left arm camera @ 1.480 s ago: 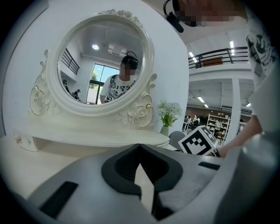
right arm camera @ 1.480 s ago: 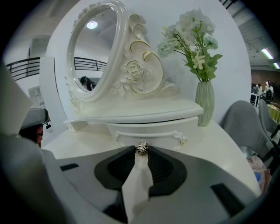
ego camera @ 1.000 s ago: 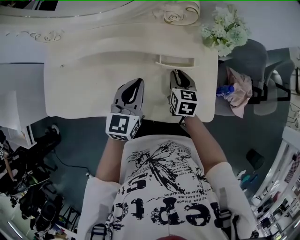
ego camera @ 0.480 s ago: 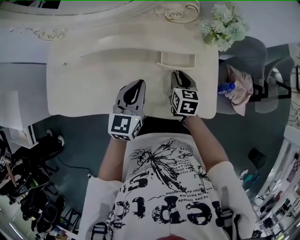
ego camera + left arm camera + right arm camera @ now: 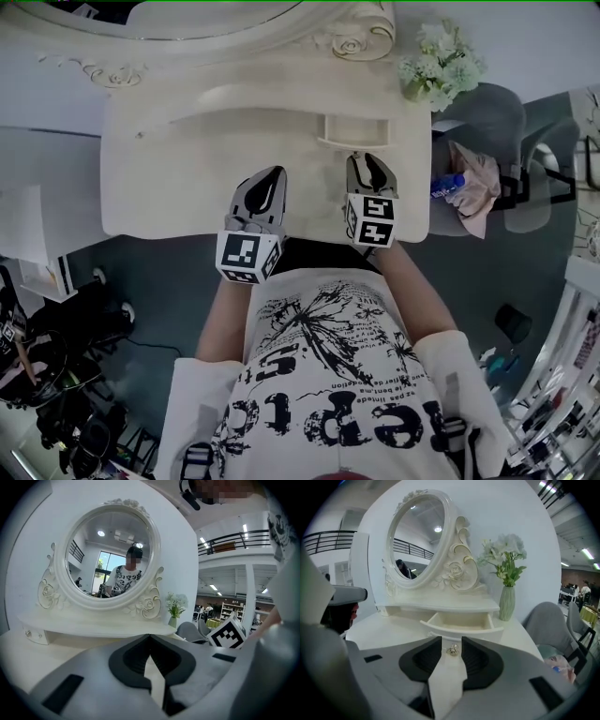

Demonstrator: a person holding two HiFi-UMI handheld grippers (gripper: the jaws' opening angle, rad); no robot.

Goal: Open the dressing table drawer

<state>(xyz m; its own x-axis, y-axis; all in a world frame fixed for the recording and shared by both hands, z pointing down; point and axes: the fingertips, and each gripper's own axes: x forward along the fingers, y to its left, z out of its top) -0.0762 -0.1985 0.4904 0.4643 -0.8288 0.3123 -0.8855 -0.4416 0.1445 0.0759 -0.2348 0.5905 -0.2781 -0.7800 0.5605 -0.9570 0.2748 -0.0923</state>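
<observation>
- Right gripper (image 5: 366, 161) (image 5: 451, 641) points at the front of the drawer (image 5: 354, 131) (image 5: 461, 620). Its jaws are opening, with a clear gap between the dark pads.
- The drawer's small metal knob (image 5: 452, 649) sits between the two jaws in the right gripper view. Pale drawer front shows on either side of it, so neither pad presses on it.
- The drawer is pulled out from the low raised shelf at the back right of the desk (image 5: 178, 178) (image 5: 379, 630). Its inside looks bare and pale from above.
- Left gripper (image 5: 278, 171) (image 5: 150, 637) hangs over the middle of the desk, left of the right gripper and apart from it. Its jaw tips meet, and nothing sits between them.
- Behind the shelf stands an oval mirror (image 5: 108, 557) (image 5: 417, 541) in a carved white frame. The glass reflects a person in a white printed shirt.
- A pale green vase of white flowers (image 5: 439, 66) (image 5: 506, 603) stands on the desk's back right corner, just right of the open drawer.
- Beyond the desk's right edge is a grey chair (image 5: 492, 117). A pink cloth (image 5: 476, 187) lies on it, and a blue bottle (image 5: 448, 183) lies beside the cloth.
- From the head view, each gripper's marker cube lies near the desk's front edge, with the person's forearms behind them.
</observation>
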